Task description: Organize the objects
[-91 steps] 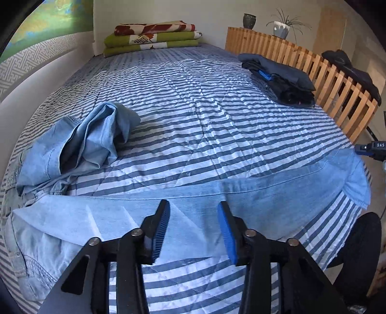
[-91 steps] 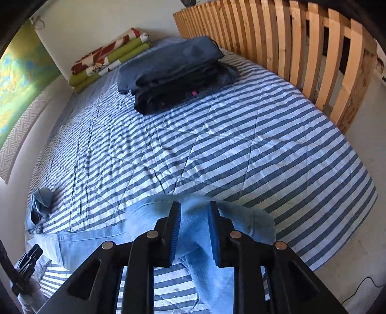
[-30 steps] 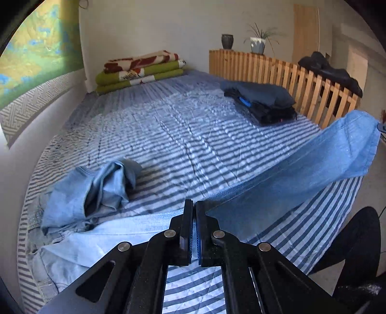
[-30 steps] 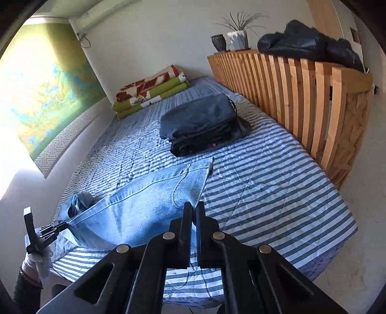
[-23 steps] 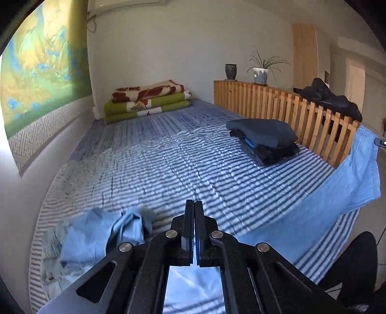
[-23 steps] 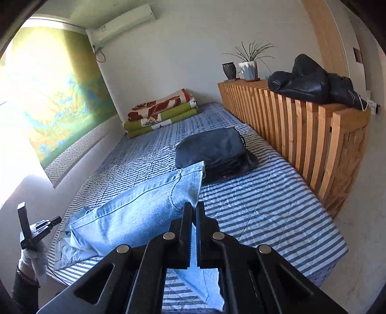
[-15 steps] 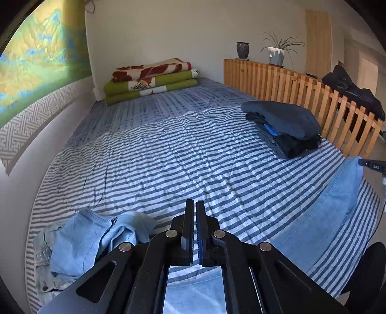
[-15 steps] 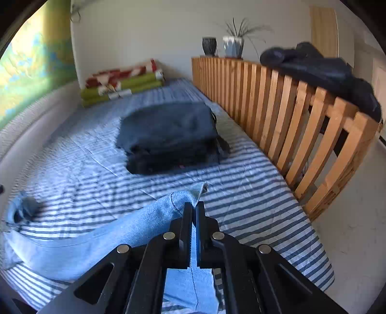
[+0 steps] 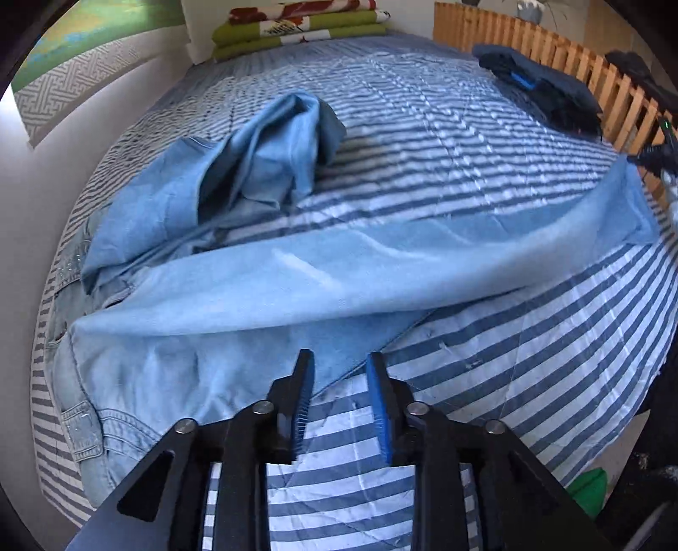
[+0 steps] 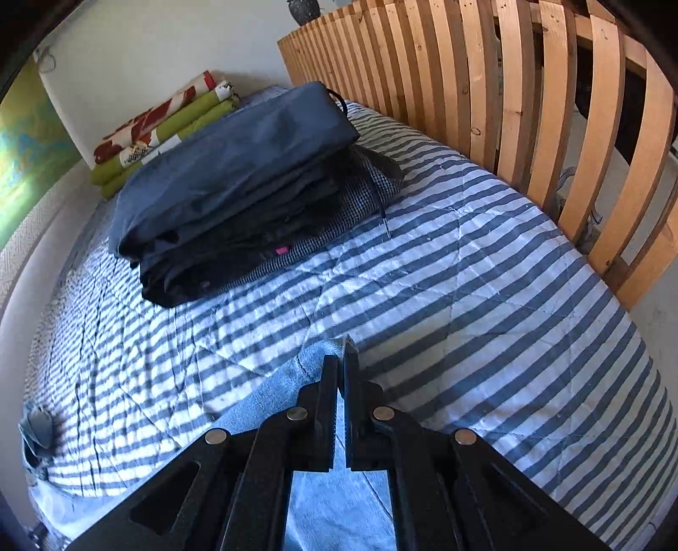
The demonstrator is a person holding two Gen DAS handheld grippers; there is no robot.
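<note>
Light blue jeans [image 9: 296, 288] lie across the striped bed [image 9: 529, 381], one leg stretched out to the right and the other bunched up [image 9: 262, 169] behind it. My left gripper [image 9: 339, 373] hovers at the near edge of the denim. Its jaws are opening, and the cloth's edge lies between the blue pads without being pressed. My right gripper [image 10: 341, 358] is shut on the hem of the stretched leg, low over the bed, with the jeans [image 10: 262, 407] trailing under it to the left. In the left wrist view that gripper [image 9: 648, 159] shows small at the far right.
A pile of dark folded clothes [image 10: 237, 186] sits on the bed beside the wooden slatted rail [image 10: 529, 106]; it also shows at the back right [image 9: 546, 89]. Folded green and red blankets [image 9: 296, 21] lie at the head of the bed. A wall runs along the left.
My left gripper dropped toward the bed and its jaws parted, releasing the denim. My right gripper carried the leg end down to the mattress and stayed shut on it.
</note>
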